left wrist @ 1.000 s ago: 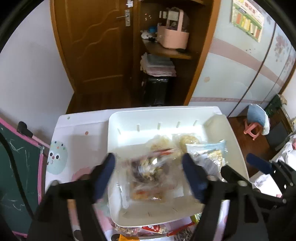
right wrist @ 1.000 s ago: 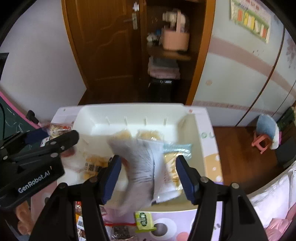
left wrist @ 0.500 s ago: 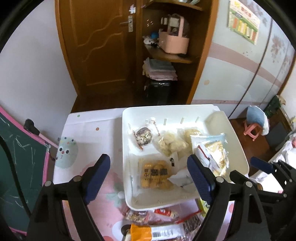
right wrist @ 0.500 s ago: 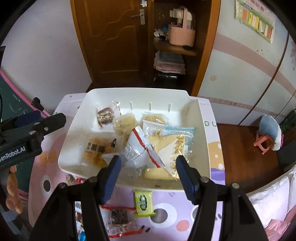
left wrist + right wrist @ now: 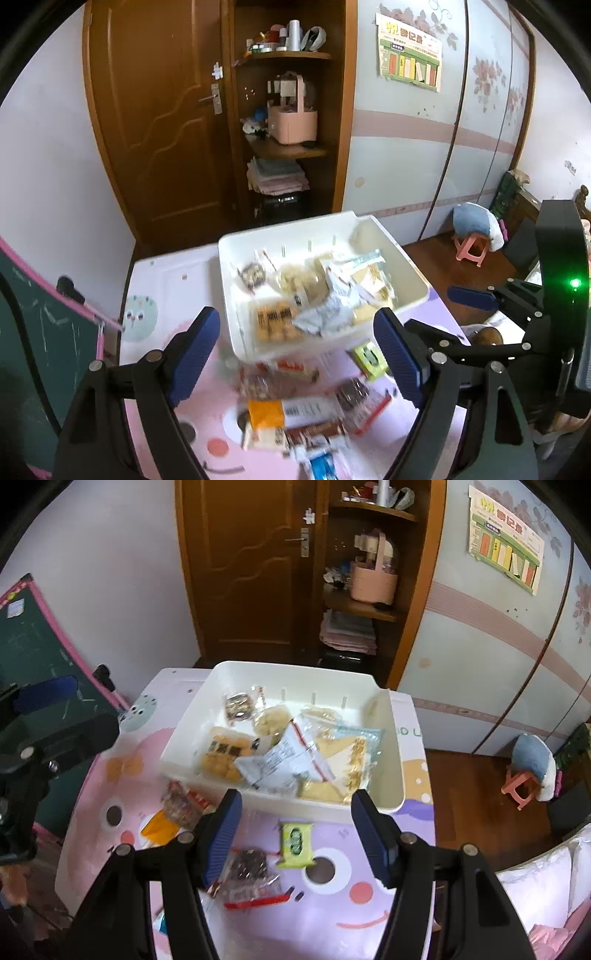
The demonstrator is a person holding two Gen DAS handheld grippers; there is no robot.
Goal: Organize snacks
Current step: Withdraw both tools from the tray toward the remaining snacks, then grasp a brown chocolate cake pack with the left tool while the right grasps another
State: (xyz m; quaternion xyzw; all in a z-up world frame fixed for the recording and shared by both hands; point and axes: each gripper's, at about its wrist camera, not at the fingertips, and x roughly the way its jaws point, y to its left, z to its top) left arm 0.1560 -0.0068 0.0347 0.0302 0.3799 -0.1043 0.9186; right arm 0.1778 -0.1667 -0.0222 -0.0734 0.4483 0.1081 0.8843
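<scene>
A white bin [image 5: 413,273] [image 5: 391,775] on the pink cartoon table holds several snack packets: an orange one [image 5: 221,755], a white red-striped one [image 5: 288,757], a blue-edged one [image 5: 354,753]. Loose snacks lie in front of the bin: a green packet [image 5: 295,843] [image 5: 369,360], a dark packet [image 5: 249,864], an orange-white packet [image 5: 273,421] [image 5: 159,829], a blue one [image 5: 321,467]. My left gripper [image 5: 301,363] is open and empty above the loose snacks. My right gripper [image 5: 295,840] is open and empty above the green packet.
A green chalkboard with pink frame [image 5: 40,339] stands at the table's left. Behind the table are a wooden door [image 5: 243,565] and open shelves with a pink basket [image 5: 373,579]. A small pink stool [image 5: 521,786] stands on the floor at right.
Both grippers let go of snack packets into the bin, then pulled back and up. The loose snacks in front of the bin have come into view.
</scene>
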